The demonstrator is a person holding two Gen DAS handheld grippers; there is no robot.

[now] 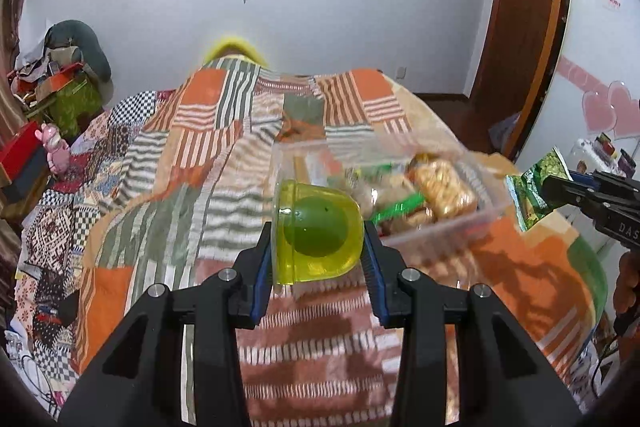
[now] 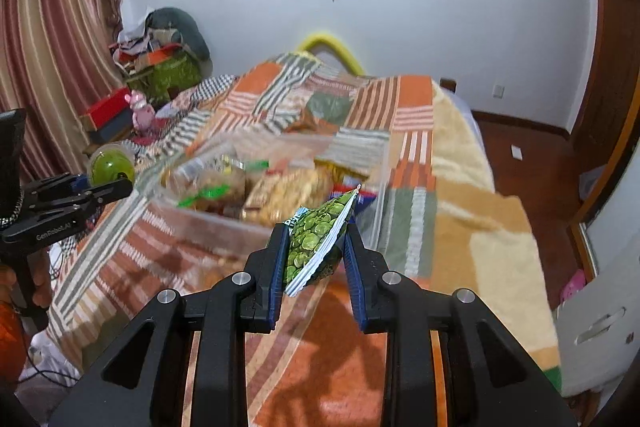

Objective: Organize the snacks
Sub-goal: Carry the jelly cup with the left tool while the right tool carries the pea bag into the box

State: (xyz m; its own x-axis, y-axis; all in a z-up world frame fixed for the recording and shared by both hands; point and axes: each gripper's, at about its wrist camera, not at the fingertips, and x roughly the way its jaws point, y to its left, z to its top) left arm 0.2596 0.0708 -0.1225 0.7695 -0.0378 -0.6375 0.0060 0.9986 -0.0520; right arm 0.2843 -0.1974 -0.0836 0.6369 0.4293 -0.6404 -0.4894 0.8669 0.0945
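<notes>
Already the clear plastic bin (image 1: 436, 227) on the patchwork bedspread (image 1: 200, 163) holds several wrapped snacks, so much of the sorting looks done; two items remain in the air, neither yet placed. The left claw (image 1: 318, 247) is clamped on a jelly cup (image 1: 318, 233), a smooth, translucent yellow-green dome with a darker round fruit inside, held just at the bin's seven o'clock corner. The right claw (image 2: 316, 247) is pinched tight on a green pea packet (image 2: 318, 239), a crinkly foil pillow with white crimped seams, hanging at the bin's five o'clock side. The bin's walls are thin, rigid and see-through; the bedspread is soft, woven and striped.
</notes>
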